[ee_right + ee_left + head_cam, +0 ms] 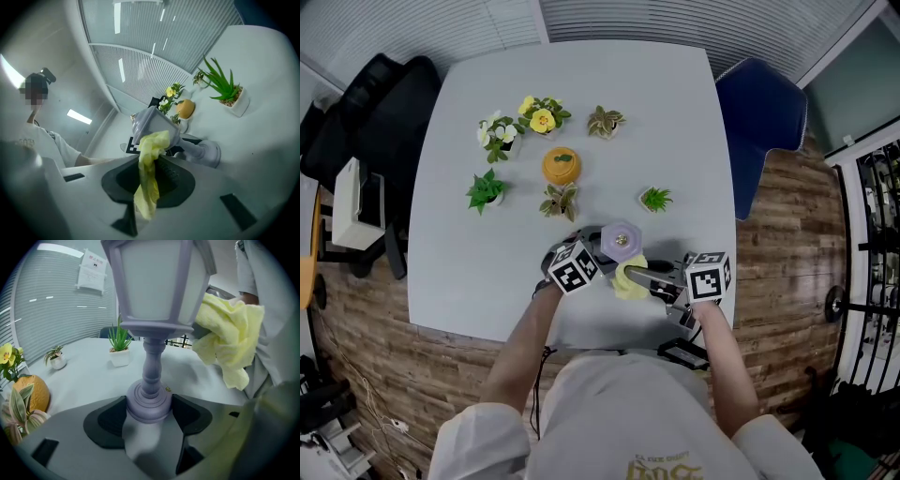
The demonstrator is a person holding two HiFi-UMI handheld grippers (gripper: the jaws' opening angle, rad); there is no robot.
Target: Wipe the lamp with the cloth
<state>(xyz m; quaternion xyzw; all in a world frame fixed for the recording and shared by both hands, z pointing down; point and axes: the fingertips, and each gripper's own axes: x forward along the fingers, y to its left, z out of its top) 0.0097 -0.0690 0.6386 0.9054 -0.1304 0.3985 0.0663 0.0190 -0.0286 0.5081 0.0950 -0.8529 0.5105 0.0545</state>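
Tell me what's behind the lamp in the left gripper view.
A small potted plant stands behind the lamp; the shade hides whatever lies directly beyond it.

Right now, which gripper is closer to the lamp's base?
Left. The left gripper clamps the lamp's base; the right gripper holds the yellow cloth against the shade, higher up.

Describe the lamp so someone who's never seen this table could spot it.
Start at the pale table, near edge, closest to the person. The lamp is a lilac lantern on a turned stem; unlike the small potted plants behind it, a yellow cloth touches it.
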